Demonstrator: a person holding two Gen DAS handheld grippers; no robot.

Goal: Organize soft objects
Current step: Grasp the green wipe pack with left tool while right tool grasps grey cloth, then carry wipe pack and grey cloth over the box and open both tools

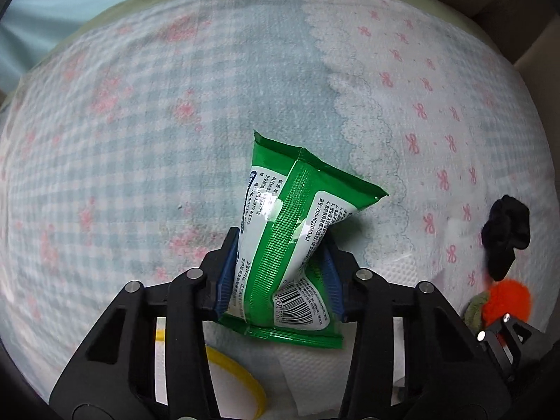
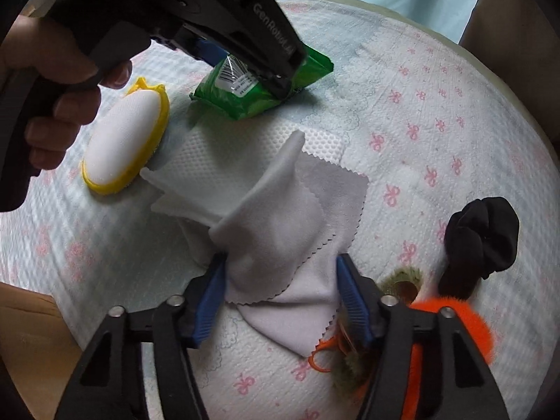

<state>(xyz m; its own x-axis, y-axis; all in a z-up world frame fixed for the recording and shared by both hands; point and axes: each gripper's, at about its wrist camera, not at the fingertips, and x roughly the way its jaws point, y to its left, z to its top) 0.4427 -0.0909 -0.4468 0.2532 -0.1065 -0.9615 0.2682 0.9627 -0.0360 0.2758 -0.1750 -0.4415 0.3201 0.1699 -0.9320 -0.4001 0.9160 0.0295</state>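
My left gripper (image 1: 280,266) is shut on a green wet-wipes pack (image 1: 294,231), holding it just above the patterned bedsheet (image 1: 140,122); the pack also shows in the right wrist view (image 2: 245,101) under the left gripper. My right gripper (image 2: 280,297) stands wide open, its blue pads either side of a crumpled grey cloth (image 2: 280,231) that lies on the sheet, with the left pad touching a fold of it. A white textured cloth (image 2: 210,161) lies under the grey one.
A yellow-rimmed white sponge (image 2: 122,143) lies left of the cloths. A black fabric bundle (image 2: 479,241) and an orange fluffy toy (image 2: 465,322) with a green furry piece lie at right. The bed edge curves along the far side.
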